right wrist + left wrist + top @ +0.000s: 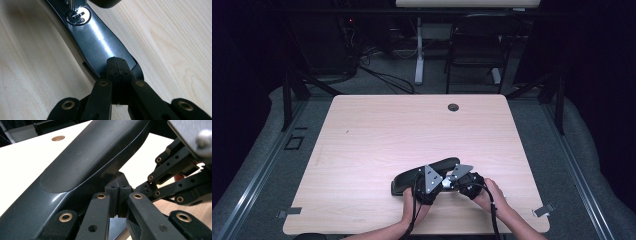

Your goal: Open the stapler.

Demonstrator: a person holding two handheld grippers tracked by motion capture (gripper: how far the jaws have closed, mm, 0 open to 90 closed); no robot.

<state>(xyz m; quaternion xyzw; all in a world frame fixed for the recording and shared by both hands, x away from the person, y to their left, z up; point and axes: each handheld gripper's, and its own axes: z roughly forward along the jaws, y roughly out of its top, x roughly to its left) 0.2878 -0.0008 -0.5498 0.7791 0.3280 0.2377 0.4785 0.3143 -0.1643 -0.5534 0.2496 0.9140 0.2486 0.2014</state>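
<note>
Near the front edge of the pale wooden table (362, 145), a little right of its middle, lies a long, glossy black curved part (424, 175), the biggest thing on the surface; what it is cannot be made out for certain. Both grippers meet over it. In the left gripper view the left gripper (118, 192) has its jaws pressed together with no gap, their tips up against the underside of the part (87, 162), though whether anything is pinched between them is hidden. In the right gripper view the right gripper (116, 67) likewise has its jaws closed flat against each other, resting on the narrow end of a shiny black strip (97, 42). At the strip's far end sits a small round metal fitting (78, 15); marks on it are too blurred to read.
</note>
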